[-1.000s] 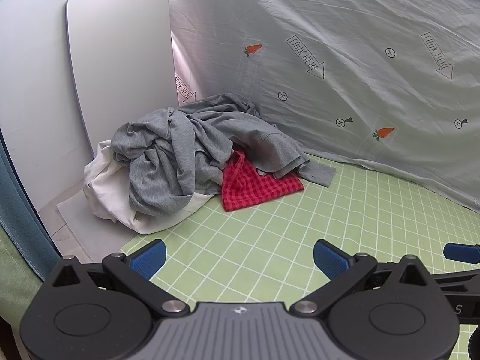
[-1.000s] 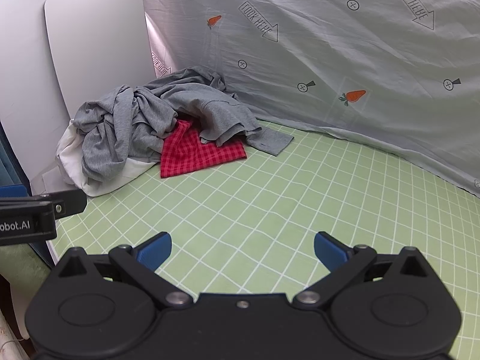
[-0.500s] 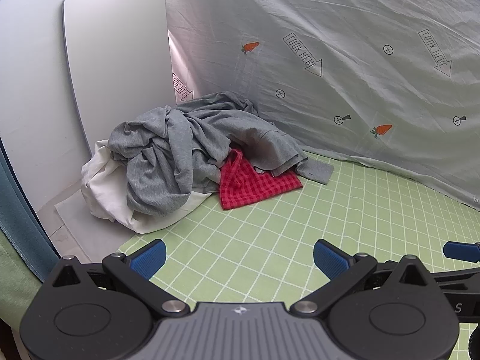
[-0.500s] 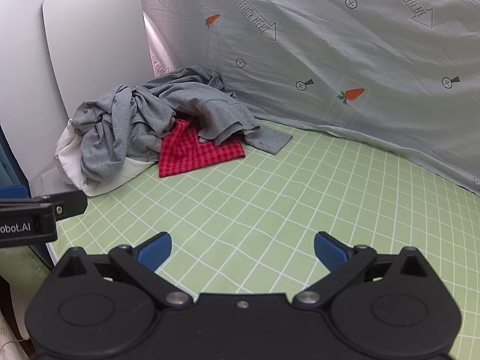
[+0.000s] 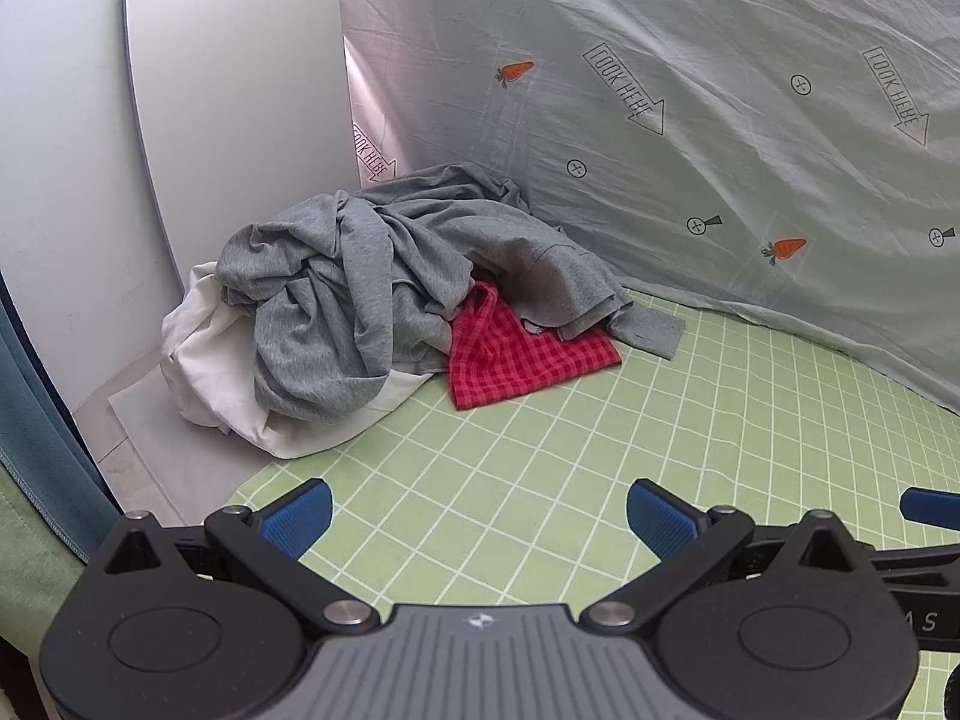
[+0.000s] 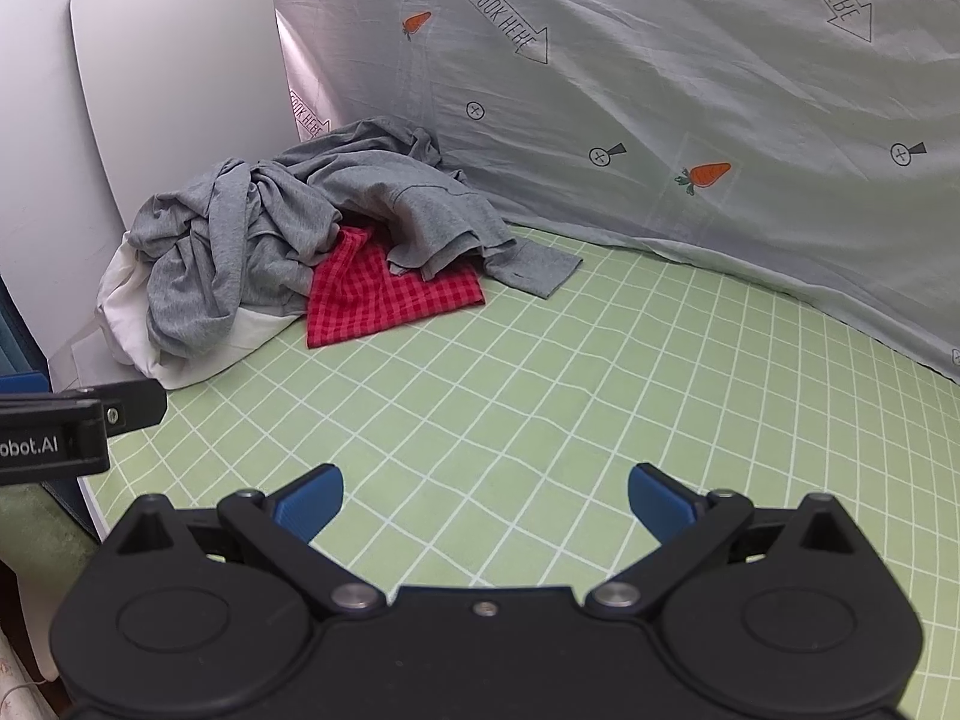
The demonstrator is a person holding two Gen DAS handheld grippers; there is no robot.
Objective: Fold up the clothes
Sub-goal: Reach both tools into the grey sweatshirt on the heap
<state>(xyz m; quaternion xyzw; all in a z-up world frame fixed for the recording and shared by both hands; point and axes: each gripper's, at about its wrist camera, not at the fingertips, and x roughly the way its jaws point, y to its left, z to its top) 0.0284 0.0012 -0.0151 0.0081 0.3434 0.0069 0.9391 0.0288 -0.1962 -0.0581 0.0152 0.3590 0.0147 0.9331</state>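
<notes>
A pile of clothes lies at the far left of the green grid mat (image 5: 600, 480): crumpled grey garments (image 5: 372, 282) on top, a red checked cloth (image 5: 516, 354) under their right side, a white cloth (image 5: 216, 372) beneath. The pile also shows in the right wrist view: grey garments (image 6: 288, 222), red checked cloth (image 6: 384, 294), white cloth (image 6: 180, 360). My left gripper (image 5: 477, 516) is open and empty, well short of the pile. My right gripper (image 6: 486, 498) is open and empty over the mat (image 6: 600, 390), farther right.
A white rounded board (image 5: 234, 102) leans on the wall behind the pile. A pale printed sheet (image 5: 690, 120) hangs along the mat's back edge. A teal curtain (image 5: 36, 438) is at the left. The left gripper's body (image 6: 60, 432) shows in the right wrist view.
Both grippers have drifted slightly, so the pile sits a little lower and left in view. Both stay open and empty; the clothes have not moved.
</notes>
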